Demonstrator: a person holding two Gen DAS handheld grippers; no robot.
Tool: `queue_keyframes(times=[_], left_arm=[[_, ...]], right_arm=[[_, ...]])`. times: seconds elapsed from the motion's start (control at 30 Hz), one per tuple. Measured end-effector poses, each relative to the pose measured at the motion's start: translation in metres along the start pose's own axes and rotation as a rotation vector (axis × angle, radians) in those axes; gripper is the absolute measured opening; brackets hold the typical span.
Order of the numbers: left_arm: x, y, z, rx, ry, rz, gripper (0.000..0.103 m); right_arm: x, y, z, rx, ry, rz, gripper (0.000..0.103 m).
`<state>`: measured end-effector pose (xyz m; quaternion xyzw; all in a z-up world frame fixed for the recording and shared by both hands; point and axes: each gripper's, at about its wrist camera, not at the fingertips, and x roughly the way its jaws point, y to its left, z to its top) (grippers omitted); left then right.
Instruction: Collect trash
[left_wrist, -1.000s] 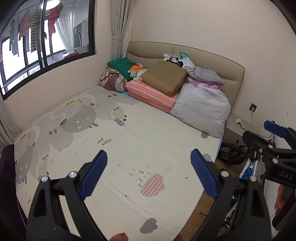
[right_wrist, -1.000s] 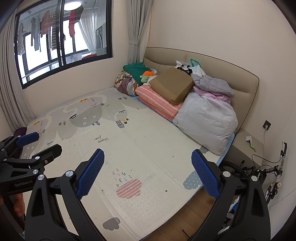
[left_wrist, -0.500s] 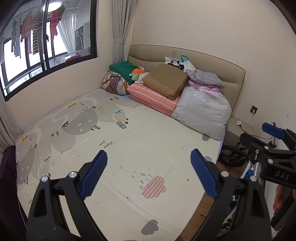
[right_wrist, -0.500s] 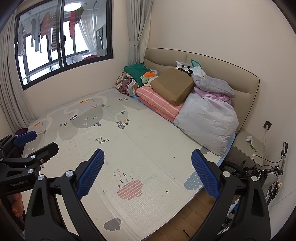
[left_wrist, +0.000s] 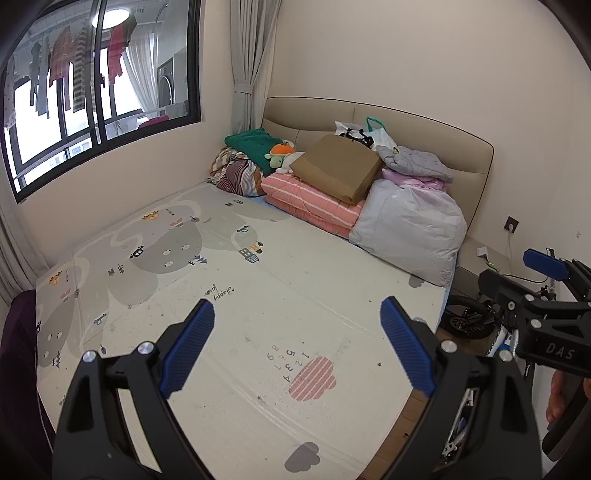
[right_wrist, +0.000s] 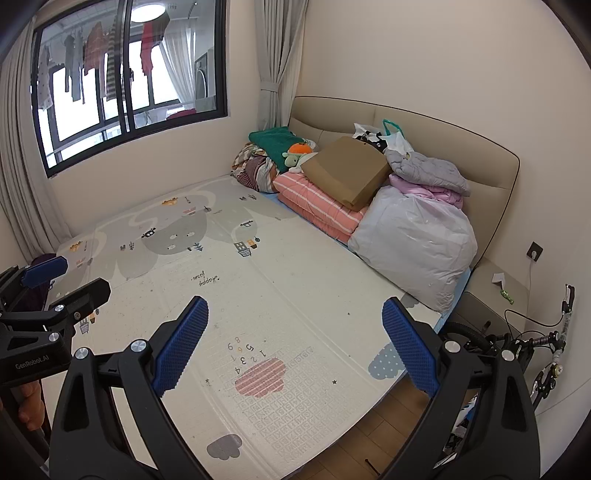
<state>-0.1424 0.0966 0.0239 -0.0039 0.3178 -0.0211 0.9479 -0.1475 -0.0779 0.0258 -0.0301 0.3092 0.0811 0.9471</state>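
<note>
The bike (right_wrist: 532, 347) is mostly lost behind the right gripper (right_wrist: 295, 347) and the frame edge, so only a wheel and handlebar show. Two small scraps on the ledge (right_wrist: 495, 291) beside the bed, a white bit (right_wrist: 499, 277) and a green bit (right_wrist: 507, 296), are too tiny to identify. The purple thing (left_wrist: 18, 350) at the left edge is cut off too.

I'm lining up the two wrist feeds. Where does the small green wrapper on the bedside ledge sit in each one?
Left wrist: green wrapper at the right edge, on the beige ledge beside a white paper scrap, just left of the right tongs.
Right wrist: green wrapper at far right on the same ledge, below the wall socket.
Shared landmark: the wall socket above the ledge.
</note>
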Motion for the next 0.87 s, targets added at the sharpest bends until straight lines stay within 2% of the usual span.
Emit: queue_keyframes(times=[0.57, 0.87], left_arm=[[-0.0025, 0.0058, -0.0014, -0.014, -0.005, 0.002, 0.091], [-0.0041, 0.0091, -0.0045, -0.028, 0.022, 0.017, 0.091]], right_arm=[[-0.0004, 0.0026, -0.0004, -0.010, -0.002, 0.002, 0.092], [-0.0013, 0.0034, -0.0010, -0.009, -0.002, 0.003, 0.092]])
